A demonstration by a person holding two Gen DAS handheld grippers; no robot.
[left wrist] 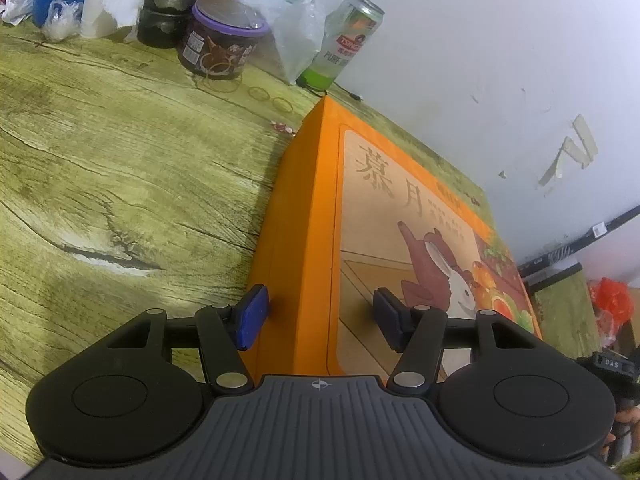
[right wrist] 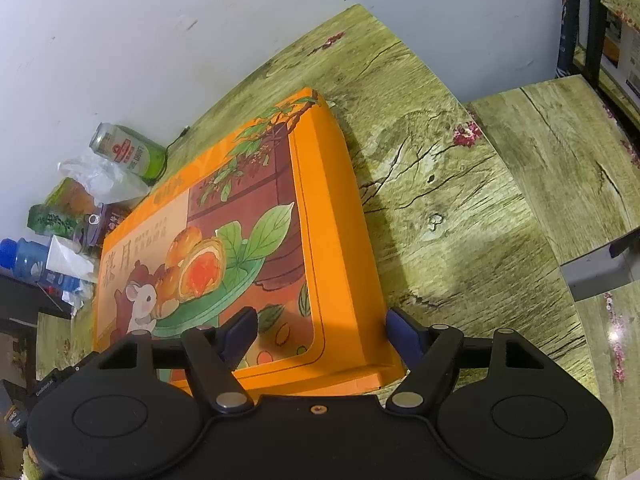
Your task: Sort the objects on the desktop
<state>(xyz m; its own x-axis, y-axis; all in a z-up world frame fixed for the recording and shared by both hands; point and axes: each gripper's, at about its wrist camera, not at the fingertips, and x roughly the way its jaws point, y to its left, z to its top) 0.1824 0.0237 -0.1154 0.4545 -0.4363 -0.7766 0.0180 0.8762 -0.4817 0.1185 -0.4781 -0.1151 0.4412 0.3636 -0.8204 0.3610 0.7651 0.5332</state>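
Both tongs straddle corners of the orange box (left wrist: 304, 220): left tongs (left wrist: 318, 316) grip it, right tongs (right wrist: 320, 334) should pinch squarely before lifting level.

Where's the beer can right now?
The beer can stands at the table's far edge against the white wall, beside a clear plastic bag, just beyond the orange box's far corner.

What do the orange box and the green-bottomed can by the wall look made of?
Orange box: likely printed cardboard, matte, with crisp folded edges and a flat illustrated lid. Can: looks like aluminium, with a shiny silver rim and glossy printed label.
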